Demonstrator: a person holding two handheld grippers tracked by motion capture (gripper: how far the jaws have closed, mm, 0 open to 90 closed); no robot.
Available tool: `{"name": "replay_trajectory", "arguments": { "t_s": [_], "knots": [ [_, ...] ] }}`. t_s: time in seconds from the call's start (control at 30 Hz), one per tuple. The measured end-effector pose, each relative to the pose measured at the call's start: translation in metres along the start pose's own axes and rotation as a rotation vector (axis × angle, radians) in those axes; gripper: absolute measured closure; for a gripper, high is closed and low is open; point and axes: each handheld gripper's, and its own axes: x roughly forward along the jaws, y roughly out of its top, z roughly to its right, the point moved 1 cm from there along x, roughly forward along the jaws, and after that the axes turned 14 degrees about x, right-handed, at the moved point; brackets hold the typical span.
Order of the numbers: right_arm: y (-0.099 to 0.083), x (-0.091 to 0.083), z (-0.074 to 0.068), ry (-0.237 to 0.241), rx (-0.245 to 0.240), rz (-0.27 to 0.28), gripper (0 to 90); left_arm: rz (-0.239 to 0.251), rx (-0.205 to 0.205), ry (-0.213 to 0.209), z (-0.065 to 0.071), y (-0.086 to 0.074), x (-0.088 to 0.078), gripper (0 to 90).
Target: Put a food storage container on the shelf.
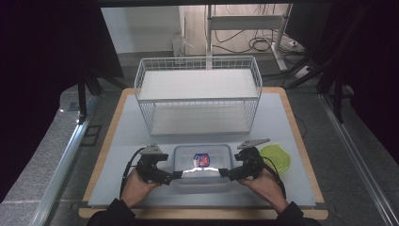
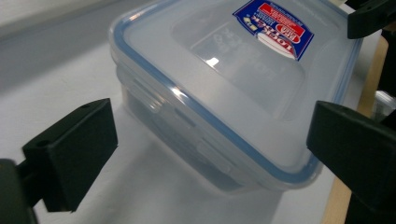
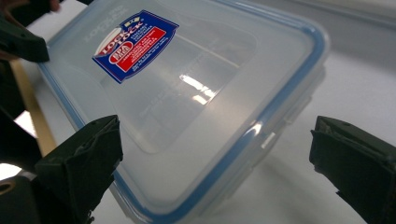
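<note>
A clear plastic box [image 1: 202,165] with a blue-rimmed lid and a red-and-blue label sits near the front of the table. My left gripper [image 1: 175,175] is at its left end and my right gripper [image 1: 225,173] at its right end, each held in a hand. In the left gripper view the box [image 2: 224,84] has a corner between the wide-apart jaws of the left gripper [image 2: 210,158], and the left jaw stands clear of it. In the right gripper view the lid [image 3: 187,93] reaches between the jaws of the right gripper [image 3: 217,163], with the right jaw well off the box. Both are open.
A white wire basket [image 1: 197,94] stands behind the box in the middle of the grey mat [image 1: 282,122]. A round green lid [image 1: 277,157] lies just right of my right hand. The table's wooden edge [image 1: 202,214] runs close below the hands.
</note>
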Motion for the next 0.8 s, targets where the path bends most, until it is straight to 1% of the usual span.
{"name": "replay_trajectory", "arguments": {
  "t_s": [0.1,0.13,0.17,0.23,0.27,0.3,0.37,0.43,0.47,0.5,0.53,0.57,0.63,0.67,0.73,0.8],
  "knots": [
    [0.003,0.005,0.002,0.042,0.034,-0.018,4.6,-0.001,-0.023,-0.046,-0.002,0.002,0.008,1.4],
    [0.003,0.007,0.002,0.050,0.039,-0.025,3.4,-0.007,-0.038,-0.058,-0.004,0.002,0.010,0.1],
    [0.005,0.009,0.001,0.046,0.046,-0.028,2.8,-0.003,-0.056,-0.072,-0.006,0.002,0.011,0.0],
    [0.007,0.010,0.003,0.047,0.057,-0.030,3.6,0.004,-0.079,-0.114,-0.008,0.000,0.013,0.6],
    [0.008,0.010,0.004,0.058,0.069,-0.037,5.3,0.000,-0.091,-0.118,-0.007,-0.001,0.014,1.1],
    [0.008,0.011,0.005,0.078,0.094,-0.052,5.3,-0.004,-0.099,-0.116,-0.007,0.000,0.013,1.6],
    [0.007,0.011,0.006,0.087,0.109,-0.057,7.1,-0.022,-0.094,-0.111,-0.005,0.001,0.011,2.6],
    [0.007,0.007,0.004,0.078,0.100,-0.065,10.1,-0.030,-0.087,-0.102,-0.002,0.002,0.008,4.6],
    [0.006,0.005,0.003,0.071,0.095,-0.066,12.9,-0.023,-0.074,-0.095,-0.001,0.001,0.005,7.3],
    [0.006,0.002,0.001,0.062,0.102,-0.050,17.1,-0.013,-0.068,-0.088,0.001,0.001,0.001,10.7],
    [0.005,-0.002,0.000,0.055,0.103,-0.033,21.7,-0.007,-0.063,-0.087,0.003,-0.001,-0.002,15.3],
    [0.005,-0.006,-0.001,0.055,0.101,-0.025,25.4,-0.006,-0.055,-0.088,0.006,-0.003,-0.005,17.9],
    [0.001,-0.013,-0.003,0.054,0.102,-0.005,31.4,0.001,-0.061,-0.089,0.010,-0.007,-0.009,23.5],
    [0.000,-0.015,-0.003,0.056,0.103,-0.001,33.7,0.000,-0.071,-0.094,0.012,-0.008,-0.011,25.9],
    [-0.005,-0.021,-0.003,0.073,0.111,0.006,38.8,0.019,-0.058,-0.087,0.016,-0.011,-0.015,30.6],
    [-0.009,-0.025,-0.002,0.094,0.113,0.019,43.1,0.037,-0.068,-0.087,0.017,-0.012,-0.018,35.0]
  ]
}}
